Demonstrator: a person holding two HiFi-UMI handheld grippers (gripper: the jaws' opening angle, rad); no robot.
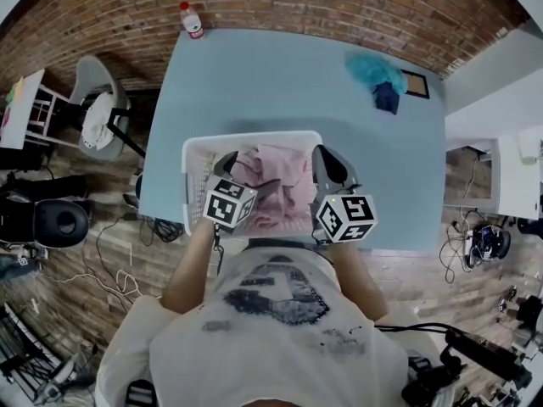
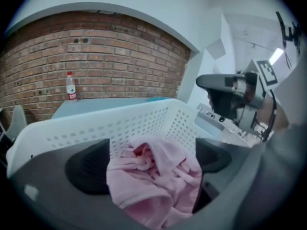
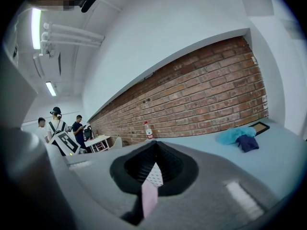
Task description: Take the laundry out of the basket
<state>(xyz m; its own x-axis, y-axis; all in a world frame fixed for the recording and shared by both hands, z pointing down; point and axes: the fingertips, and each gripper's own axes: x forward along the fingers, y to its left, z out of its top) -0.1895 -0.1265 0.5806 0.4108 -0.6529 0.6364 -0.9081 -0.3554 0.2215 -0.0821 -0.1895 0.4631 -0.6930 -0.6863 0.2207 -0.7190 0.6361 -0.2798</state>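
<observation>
1. Laundry. The crumpled pink cloth garment (image 2: 154, 176) lies inside the white perforated plastic laundry basket (image 1: 197, 153), heaped toward the basket's middle and right. I see no part of it raised above the rim.

2. Left gripper (image 1: 242, 175). It points down into the basket. In the left gripper view I read its jaws as released and spread wide, with the pink garment bunched between them. The pads do not press on the cloth.

3. Right gripper (image 1: 331, 172). It sits at the basket's right rim. In the right gripper view its jaws are clenched together at the tips, with nothing held. A strip of pink and of the basket's perforated wall shows through the slit behind the tips.

4. Support. The basket stands at the near edge of the light blue rectangular table (image 1: 280, 83), just in front of me.

5. Other items. A teal cloth (image 1: 372, 68) and a dark blue cloth (image 1: 387, 98) lie touching near the far right corner. A dark picture frame (image 1: 416, 84) lies just beside them. A clear plastic bottle with a red cap (image 1: 192, 20) stands upright at the far left corner, in front of the red brick wall (image 1: 339, 7).
</observation>
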